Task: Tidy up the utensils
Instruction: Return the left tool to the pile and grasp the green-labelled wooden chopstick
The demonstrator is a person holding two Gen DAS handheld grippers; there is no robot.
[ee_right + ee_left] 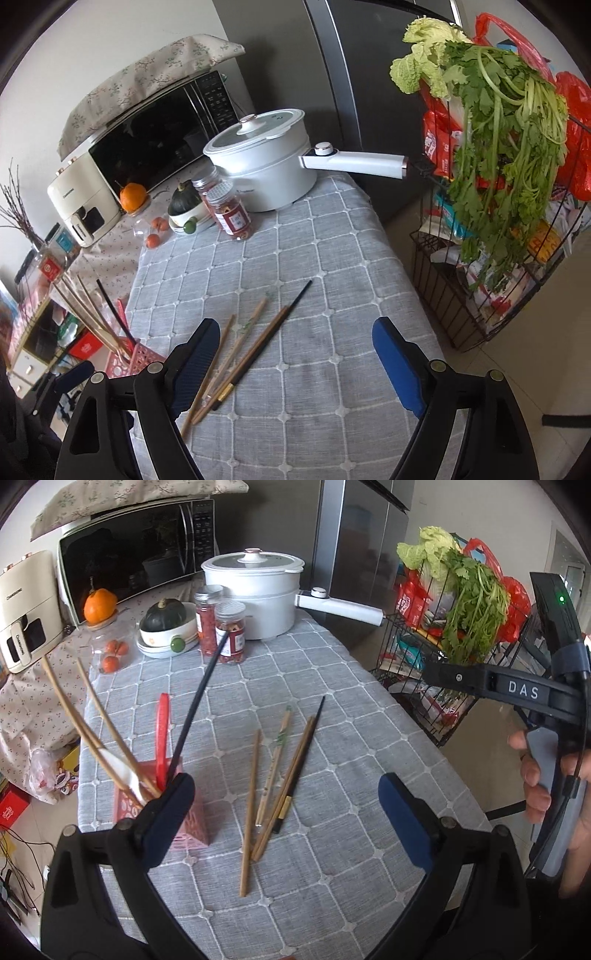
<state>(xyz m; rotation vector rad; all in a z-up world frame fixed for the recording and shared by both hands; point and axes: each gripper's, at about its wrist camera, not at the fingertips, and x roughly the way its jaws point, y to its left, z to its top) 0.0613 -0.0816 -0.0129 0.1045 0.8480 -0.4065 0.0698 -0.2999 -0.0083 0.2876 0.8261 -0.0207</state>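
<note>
A pink lattice holder point(194, 829) stands at the table's left edge. It holds wooden chopsticks point(92, 716), a black chopstick point(199, 694), a red utensil point(161, 731) and a white spoon. Several loose chopsticks point(280, 779) lie fanned on the grey tablecloth beside it. My left gripper point(288, 819) hovers open over them, its left finger in front of the holder. My right gripper point(295, 365) is open too, above the cloth, with the loose chopsticks point(255, 343) by its left finger. Nothing sits between either pair of pads. The holder point(138, 358) shows at lower left.
A white pot point(266, 162) with a long handle point(354, 162) stands at the back, beside two spice jars point(231, 210), a squash in a bowl point(168, 618) and a microwave point(129, 550). A wire basket of greens point(495, 155) stands right of the table. A hand point(535, 786) grips the right tool.
</note>
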